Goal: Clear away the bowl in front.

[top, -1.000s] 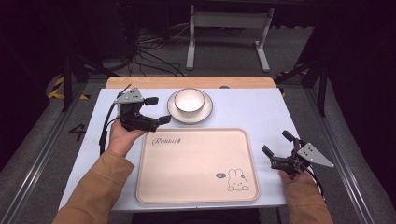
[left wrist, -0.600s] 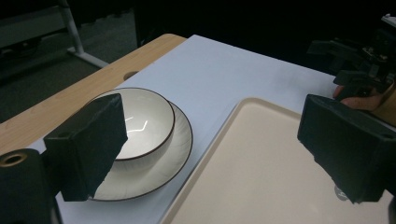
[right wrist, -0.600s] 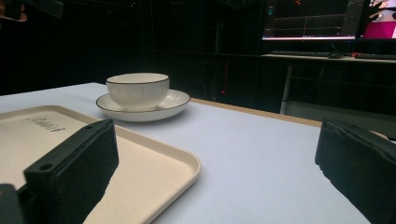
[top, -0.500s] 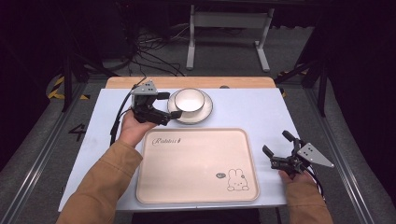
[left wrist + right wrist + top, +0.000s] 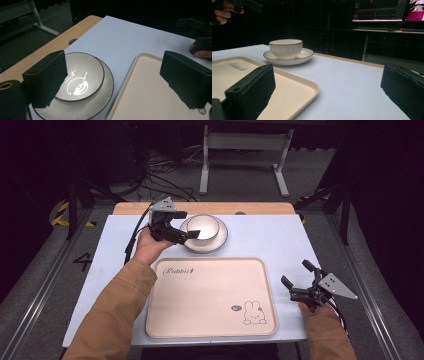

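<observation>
Bowl [image 5: 202,226]: white, dark rim line, standing upright in the saucer near the far edge of the surface, a little left of its middle; nothing inside but a glare spot, as the left gripper view shows
Saucer [image 5: 220,239]: white, ribbed, dark rim, flat on the surface under the bowl, just beyond the far edge of the tray and apart from it
Tray [image 5: 210,305]: beige, rounded corners, script mark near its far left corner and a rabbit drawing near its near right corner; lies along the near edge of the surface, nothing on it
Surface [image 5: 270,240]: pale sheet over a wooden top, a strip of wood showing at the far edge
Left gripper [image 5: 184,225]: raised at the left side of the bowl, jaws wide apart and bracketing its rim region from above; no contact with bowl or saucer can be made out
Right gripper [image 5: 295,280]: low at the near right corner of the surface, just right of the tray, jaws apart, holding nothing, pointed toward the bowl
Done: approach to the bowl is nearly complete, by the look of it
Left: closing on the bowl, lifting it, and probably setting it on the tray; the saucer likewise untouched
Progress: early; nothing gripped yet
</observation>
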The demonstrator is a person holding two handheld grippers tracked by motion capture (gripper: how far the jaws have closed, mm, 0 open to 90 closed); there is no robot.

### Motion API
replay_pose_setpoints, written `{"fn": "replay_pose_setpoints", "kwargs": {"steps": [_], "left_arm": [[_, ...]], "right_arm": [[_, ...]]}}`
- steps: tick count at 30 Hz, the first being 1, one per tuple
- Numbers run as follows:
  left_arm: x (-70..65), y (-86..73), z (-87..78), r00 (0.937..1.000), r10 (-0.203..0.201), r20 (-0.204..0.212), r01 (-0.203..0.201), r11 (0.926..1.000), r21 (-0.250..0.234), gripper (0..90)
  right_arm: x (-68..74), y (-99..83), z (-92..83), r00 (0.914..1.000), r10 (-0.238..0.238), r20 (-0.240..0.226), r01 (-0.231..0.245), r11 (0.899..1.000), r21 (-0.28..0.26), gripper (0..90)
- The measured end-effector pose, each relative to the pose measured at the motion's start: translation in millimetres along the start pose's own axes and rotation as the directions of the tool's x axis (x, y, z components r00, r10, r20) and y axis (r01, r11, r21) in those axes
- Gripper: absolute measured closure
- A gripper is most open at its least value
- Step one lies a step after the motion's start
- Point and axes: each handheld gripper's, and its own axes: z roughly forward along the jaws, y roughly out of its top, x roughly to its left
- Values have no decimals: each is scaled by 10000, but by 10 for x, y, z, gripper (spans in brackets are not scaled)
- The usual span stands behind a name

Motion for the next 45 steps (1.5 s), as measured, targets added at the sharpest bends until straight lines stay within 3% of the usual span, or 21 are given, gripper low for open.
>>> {"fn": "replay_pose_setpoints", "kwargs": {"steps": [11,12,18,20,21,22,27,33,34,35,37,39,45], "left_arm": [[88,73,186,9999,26,101,-32,9986,524,93],[105,80,238,9997,221,53,-224,9957,900,97],[123,56,334,9995,322,-60,-310,9900,1377,109],[130,37,390,9990,448,-85,-425,9826,1806,138],[130,37,390,9990,448,-85,-425,9826,1806,153],[132,27,420,9981,600,-112,-562,9749,2153,159],[133,3,502,9976,693,-8,-667,9636,2590,164],[93,-12,646,9936,1124,123,-1100,9359,3348,154],[93,-12,646,9936,1124,123,-1100,9359,3348,154],[82,-17,694,9929,1187,118,-1152,9287,3526,156],[80,-18,709,9927,1185,209,-1181,9259,3589,167],[76,-27,739,9941,1063,198,-1065,9300,3519,200],[128,-93,859,9941,1082,-99,-958,9159,3898,244]], "right_arm": [[0,0,0,10000,-2,-1,2,10000,-2,0],[0,0,0,10000,-1,-1,1,10000,-2,0],[0,0,-1,10000,-3,-3,3,10000,-6,0],[0,0,0,10000,-1,-4,1,10000,-4,0],[0,0,0,10000,-1,-4,1,10000,-4,0],[1,-1,0,10000,1,-10,-1,10000,-16,0],[2,0,0,10000,5,-10,-5,10000,-20,0],[2,0,0,10000,12,-7,-12,10000,-23,0],[2,0,0,10000,12,-7,-12,10000,-23,0],[2,0,0,10000,14,-7,-14,10000,-25,0],[2,-1,0,10000,17,-13,-17,10000,-33,0],[2,-1,0,10000,15,-14,-15,10000,-36,0],[2,-1,-1,10000,12,-19,-12,10000,-34,0]]}}
